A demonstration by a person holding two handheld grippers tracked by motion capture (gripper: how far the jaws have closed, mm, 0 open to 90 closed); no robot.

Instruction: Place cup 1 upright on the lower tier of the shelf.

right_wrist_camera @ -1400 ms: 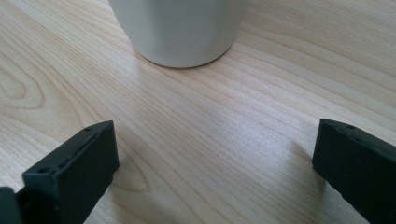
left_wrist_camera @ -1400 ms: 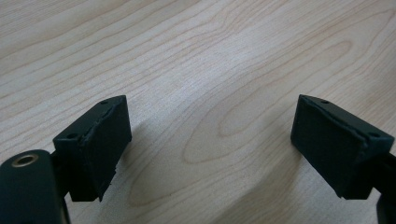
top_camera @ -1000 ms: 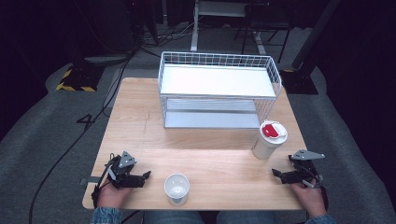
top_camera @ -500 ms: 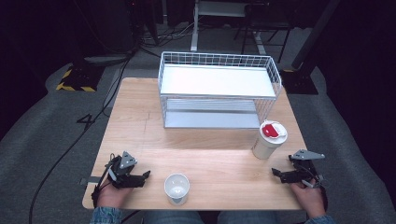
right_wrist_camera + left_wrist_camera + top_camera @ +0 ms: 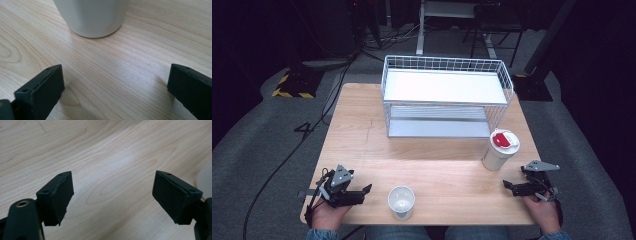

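Both grippers low at the near table edge, hands beneath.
Left gripper (image 5: 362, 191) empty, jaws just been closing, lifted slightly, beside open cup (image 5: 401, 201); right gripper (image 5: 511, 186) released, unmoved, facing lidded cup (image 5: 500, 149).

Light wooden square table (image 5: 362, 135): white wire two-tier rack (image 5: 447, 102) upper centre; lidded white cup (image 5: 499, 150) right; open white cup (image 5: 402, 201) bottom centre.

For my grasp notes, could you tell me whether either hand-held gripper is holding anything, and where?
Nothing: left hand-held gripper and right hand-held gripper have only table between their jaws.
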